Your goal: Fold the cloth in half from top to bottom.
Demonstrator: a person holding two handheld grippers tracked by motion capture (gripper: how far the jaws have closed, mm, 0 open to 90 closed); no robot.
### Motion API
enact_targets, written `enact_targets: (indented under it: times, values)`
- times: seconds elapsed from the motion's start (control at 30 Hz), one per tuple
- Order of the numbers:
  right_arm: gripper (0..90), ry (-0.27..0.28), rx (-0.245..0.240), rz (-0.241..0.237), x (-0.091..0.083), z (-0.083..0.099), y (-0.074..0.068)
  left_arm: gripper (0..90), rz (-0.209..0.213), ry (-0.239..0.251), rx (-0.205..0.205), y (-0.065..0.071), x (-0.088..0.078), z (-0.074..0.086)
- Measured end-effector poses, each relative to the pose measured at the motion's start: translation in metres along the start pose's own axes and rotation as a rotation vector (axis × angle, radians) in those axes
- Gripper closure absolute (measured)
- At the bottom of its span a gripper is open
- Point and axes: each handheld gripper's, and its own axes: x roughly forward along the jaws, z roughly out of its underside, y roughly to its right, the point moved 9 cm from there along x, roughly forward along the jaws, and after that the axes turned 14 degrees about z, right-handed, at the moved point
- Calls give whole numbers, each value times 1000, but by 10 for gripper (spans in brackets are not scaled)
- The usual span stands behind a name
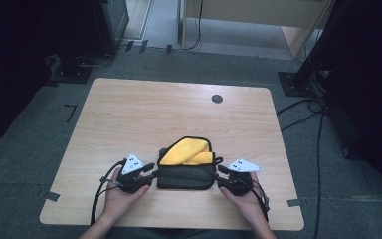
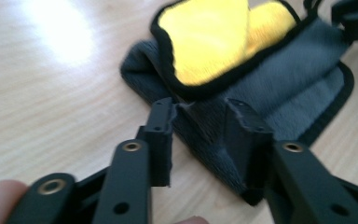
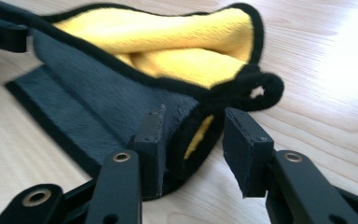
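Folded towel (image 1: 186,169) (grey outside, yellow lining) lies on the table (image 1: 129,114) near its 6 o'clock edge. Left tool (image 1: 151,175) at the towel's 9 o'clock, right tool (image 1: 215,174) at 3 o'clock; both part-open, astride the fold ends, gripping nothing, apparently released after folding.

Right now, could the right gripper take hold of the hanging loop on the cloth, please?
Probably yes: the right gripper stands open at the folded cloth, and the loop lies uncovered on the table just beyond its jaws.
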Motion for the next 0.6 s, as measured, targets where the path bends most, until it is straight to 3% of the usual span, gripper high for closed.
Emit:
enact_targets:
  times: [0.13, 0.2, 0.27, 0.37, 0.43, 0.5, 0.6]
  values:
    - [522, 6, -19, 6, 4, -2, -9, 568, 15, 17, -17, 1, 2, -3]
    - [633, 9, -7, 12, 9, -3, -13, 565, 14, 14, -19, 1, 5, -4]
    - [756, 11, -31, 44, 11, -3, -13, 595, -12, -5, -24, -1, 9, -3]
    - [779, 9, -36, 49, 11, -3, -14, 685, -22, -25, -23, -4, 11, 0]
    - [712, 16, -32, 48, 10, -4, -12, 703, -21, -27, -19, -4, 10, -1]
    - [563, 26, -4, 47, 8, -6, -8, 693, -18, -20, -21, -3, 9, -3]
    - [501, 4, 25, 30, 12, -6, -5, 628, -9, -25, -32, -4, 11, -2]
